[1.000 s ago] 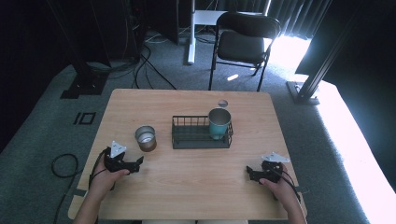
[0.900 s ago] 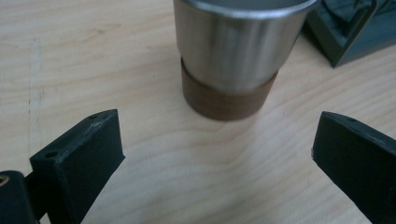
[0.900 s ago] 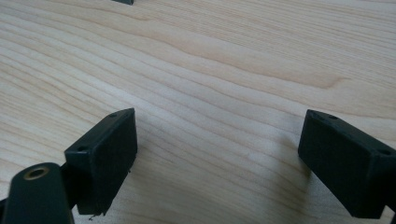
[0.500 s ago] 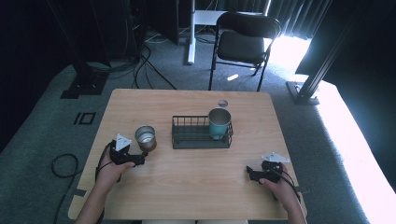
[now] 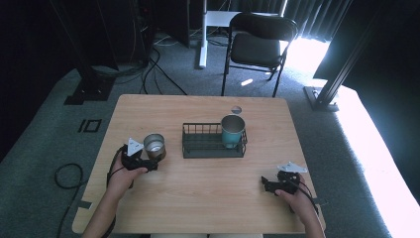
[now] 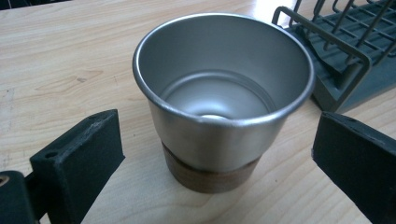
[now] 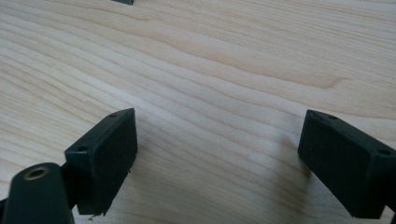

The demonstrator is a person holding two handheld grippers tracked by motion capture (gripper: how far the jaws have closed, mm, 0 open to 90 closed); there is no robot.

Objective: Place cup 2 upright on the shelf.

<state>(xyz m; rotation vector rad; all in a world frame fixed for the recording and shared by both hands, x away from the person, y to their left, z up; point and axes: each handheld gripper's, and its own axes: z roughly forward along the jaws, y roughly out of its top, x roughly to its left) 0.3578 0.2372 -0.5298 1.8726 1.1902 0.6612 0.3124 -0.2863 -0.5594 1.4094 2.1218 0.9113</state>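
The steel cup (image 5: 154,146) stands upright on its brown base toward the counter's (image 5: 208,208) left edge, just left of the wire rack (image 5: 212,148); the left gripper (image 5: 148,163) sits at the cup's near side, its jaws spread wide on either side without touching it; a teal cup (image 5: 232,131) stands in the rack's right end; the right gripper (image 5: 267,184) rests near the counter's front right corner, jaws open over bare wood.
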